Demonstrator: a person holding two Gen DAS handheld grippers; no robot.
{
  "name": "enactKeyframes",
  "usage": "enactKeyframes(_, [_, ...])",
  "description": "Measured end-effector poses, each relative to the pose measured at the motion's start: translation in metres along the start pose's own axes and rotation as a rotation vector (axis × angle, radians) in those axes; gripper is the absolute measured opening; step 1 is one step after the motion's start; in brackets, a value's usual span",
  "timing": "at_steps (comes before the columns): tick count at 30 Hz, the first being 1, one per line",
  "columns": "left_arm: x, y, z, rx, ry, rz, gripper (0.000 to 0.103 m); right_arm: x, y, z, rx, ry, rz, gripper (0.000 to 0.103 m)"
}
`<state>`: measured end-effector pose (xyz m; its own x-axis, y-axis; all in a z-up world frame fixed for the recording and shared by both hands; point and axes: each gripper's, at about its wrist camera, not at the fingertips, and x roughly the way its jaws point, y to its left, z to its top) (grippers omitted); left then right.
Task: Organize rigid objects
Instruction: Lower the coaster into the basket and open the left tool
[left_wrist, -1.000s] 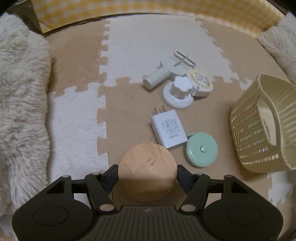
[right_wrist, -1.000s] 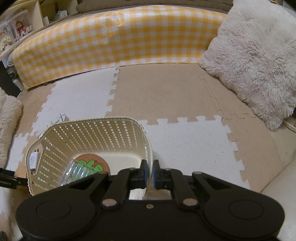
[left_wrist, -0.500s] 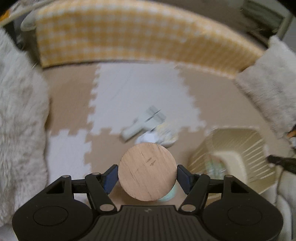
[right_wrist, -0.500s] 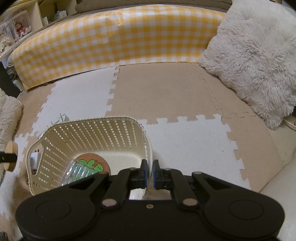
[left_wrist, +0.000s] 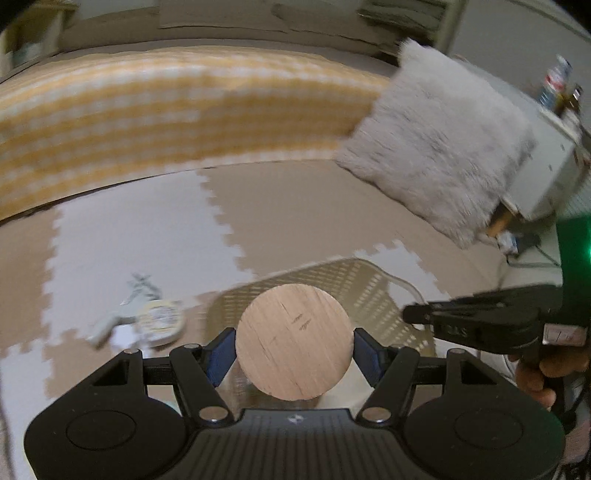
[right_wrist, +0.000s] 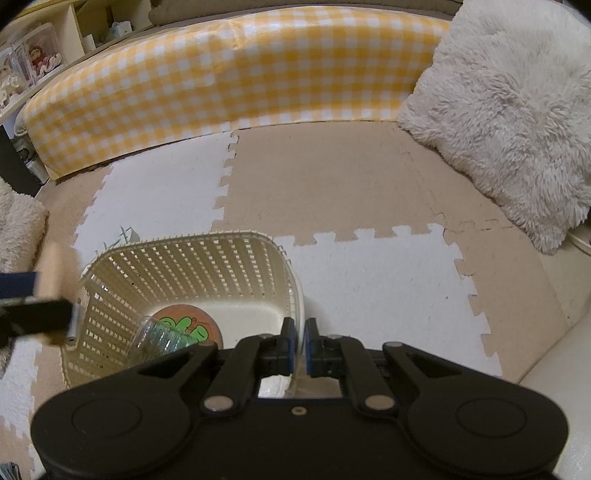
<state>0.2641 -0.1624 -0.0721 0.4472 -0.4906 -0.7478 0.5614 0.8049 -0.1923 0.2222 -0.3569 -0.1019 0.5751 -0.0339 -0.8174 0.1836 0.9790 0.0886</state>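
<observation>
Foam floor mats (right_wrist: 369, 295) in tan and white jigsaw tiles cover the floor, bounded at the far side by a yellow checked bolster (right_wrist: 236, 74) and, on the right, a shaggy white cushion (right_wrist: 509, 122).

Basket (right_wrist: 192, 266): cream, slatted, standing on the mats. The right tool (right_wrist: 300, 347) is clamped shut on its near rim, steadying it. Inside lie a round coaster with a green print (right_wrist: 192, 325) and a clear ridged plastic piece (right_wrist: 159, 336) partly over it. Judged: at least two items are already stowed.

Wooden disc (left_wrist: 293, 341): round, flat, pale grain, gripped across its width between the pads of the left tool (left_wrist: 293, 350), held in the air. In the left wrist view it sits in front of the basket; in the right wrist view its blurred edge shows at the basket's left wall, outside the rim as far as can be told. Judged: carry in progress, release not yet made.

Outstanding: a small cluster (left_wrist: 147, 317) remains on the mats left of the basket, among it a round yellow-rimmed item (left_wrist: 160, 317) and a pale handled object; blur prevents closer identification or a full count.

Obstructions: the basket's left wall stands between disc and interior, so the disc must clear the rim. The right tool occupies only the near rim, well apart from the disc's likely entry.
</observation>
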Motion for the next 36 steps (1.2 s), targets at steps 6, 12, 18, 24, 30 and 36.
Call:
enactKeyframes(6, [0.038,-0.019,-0.009,0.011,0.04,-0.041,0.068,0.0,-0.003,0.0,0.016,0.01,0.01,0.006])
enactKeyframes(12, [0.06,-0.027,-0.017,0.012,0.077,-0.059,0.068,0.0,-0.004,0.001,0.031,0.018,0.019,0.006])
enactKeyframes(18, [0.073,-0.029,-0.019,-0.012,0.095,-0.088,0.068,0.0,-0.004,0.001,0.037,0.025,0.019,0.006])
enactKeyframes(24, [0.08,-0.033,-0.018,-0.057,0.088,-0.147,0.068,-0.001,-0.003,0.002,0.041,0.03,0.019,0.006])
enactKeyframes(30, [0.086,-0.041,-0.02,-0.053,0.114,-0.161,0.076,-0.001,-0.003,0.002,0.044,0.034,0.018,0.006])
enactKeyframes(36, [0.085,-0.037,-0.02,-0.072,0.126,-0.154,0.08,0.0,-0.003,0.002,0.043,0.038,0.015,0.006])
